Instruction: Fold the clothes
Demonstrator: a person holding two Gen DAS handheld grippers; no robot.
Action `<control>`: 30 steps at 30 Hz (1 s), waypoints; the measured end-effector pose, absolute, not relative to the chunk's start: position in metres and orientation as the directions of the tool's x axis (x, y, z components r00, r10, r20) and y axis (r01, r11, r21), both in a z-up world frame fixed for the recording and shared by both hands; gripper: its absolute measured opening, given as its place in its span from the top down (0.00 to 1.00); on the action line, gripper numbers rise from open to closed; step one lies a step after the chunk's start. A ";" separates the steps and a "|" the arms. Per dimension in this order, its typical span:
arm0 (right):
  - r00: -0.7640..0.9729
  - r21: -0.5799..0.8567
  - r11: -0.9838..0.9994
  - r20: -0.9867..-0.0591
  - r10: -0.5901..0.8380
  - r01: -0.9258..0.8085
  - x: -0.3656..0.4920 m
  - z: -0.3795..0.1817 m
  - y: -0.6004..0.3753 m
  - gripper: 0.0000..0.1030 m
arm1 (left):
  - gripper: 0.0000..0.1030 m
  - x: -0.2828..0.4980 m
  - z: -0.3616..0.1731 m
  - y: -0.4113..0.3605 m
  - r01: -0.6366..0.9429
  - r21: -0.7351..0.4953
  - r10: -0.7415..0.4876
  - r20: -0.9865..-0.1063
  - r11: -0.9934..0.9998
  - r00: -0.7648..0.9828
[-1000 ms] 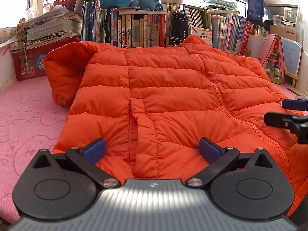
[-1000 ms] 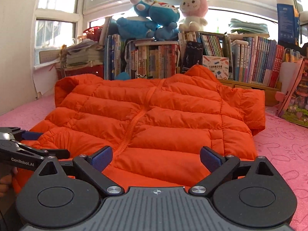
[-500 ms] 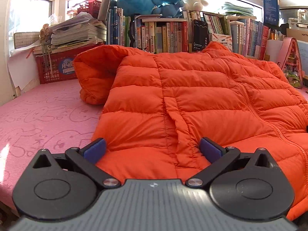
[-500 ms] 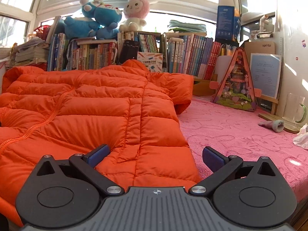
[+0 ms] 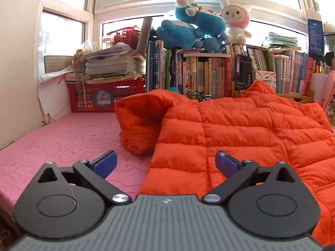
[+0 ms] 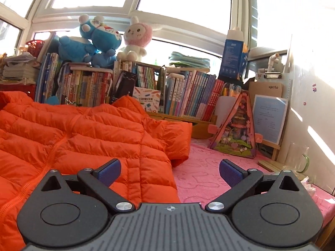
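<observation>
An orange quilted puffer jacket (image 5: 240,133) lies flat on the pink mat (image 5: 69,146), its zipper running down the front; it also shows in the right wrist view (image 6: 83,129). Its left sleeve (image 5: 142,121) is folded in beside the body, and its right sleeve (image 6: 178,138) lies folded at the far right. My left gripper (image 5: 165,163) is open and empty over the jacket's left hem edge. My right gripper (image 6: 169,170) is open and empty over the jacket's right hem edge, one finger over the bare mat (image 6: 209,167).
Rows of books (image 5: 205,75) with blue and pink plush toys (image 5: 192,31) on top stand behind the jacket. A red crate (image 5: 104,96) with stacked papers sits at back left. A triangular pink toy house (image 6: 234,131) and a glass mug (image 6: 297,159) stand at right.
Both grippers have swung outward, the left to the left and the right to the right, from over the jacket's middle to its side edges. Each has left the other's view. Both stay open.
</observation>
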State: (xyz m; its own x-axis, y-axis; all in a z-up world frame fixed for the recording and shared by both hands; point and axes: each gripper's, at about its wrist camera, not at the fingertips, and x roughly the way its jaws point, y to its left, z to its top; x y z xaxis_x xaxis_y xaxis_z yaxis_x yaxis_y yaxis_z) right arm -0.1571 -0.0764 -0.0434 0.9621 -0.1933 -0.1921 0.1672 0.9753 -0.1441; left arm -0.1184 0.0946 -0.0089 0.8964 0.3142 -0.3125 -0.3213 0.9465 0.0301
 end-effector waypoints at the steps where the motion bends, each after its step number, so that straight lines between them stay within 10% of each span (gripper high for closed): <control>1: 0.969 -0.124 0.985 -0.200 -0.145 0.121 -0.149 -0.037 -0.068 0.00 | 0.02 -0.108 -0.007 0.085 -0.311 0.041 0.308 -0.318 0.949 0.897; 7: 0.940 -0.118 0.990 -0.340 0.036 -0.080 -0.100 -0.045 -0.022 0.00 | 0.02 -0.059 -0.027 0.048 -0.253 0.094 0.269 -0.409 0.963 0.872; 30: 0.807 -0.164 0.970 -0.539 -0.241 0.180 -0.088 -0.069 -0.095 0.00 | 0.04 -0.066 -0.041 0.105 -0.392 0.022 0.335 -0.563 0.920 0.756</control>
State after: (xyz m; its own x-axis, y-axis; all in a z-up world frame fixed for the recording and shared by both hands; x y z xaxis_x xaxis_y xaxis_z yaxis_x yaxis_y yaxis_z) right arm -0.0877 -0.0946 -0.0691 0.8067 -0.2414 -0.5394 0.1804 0.9698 -0.1642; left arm -0.0665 0.1055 -0.0414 0.7557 0.3353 -0.5625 -0.3919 0.9197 0.0218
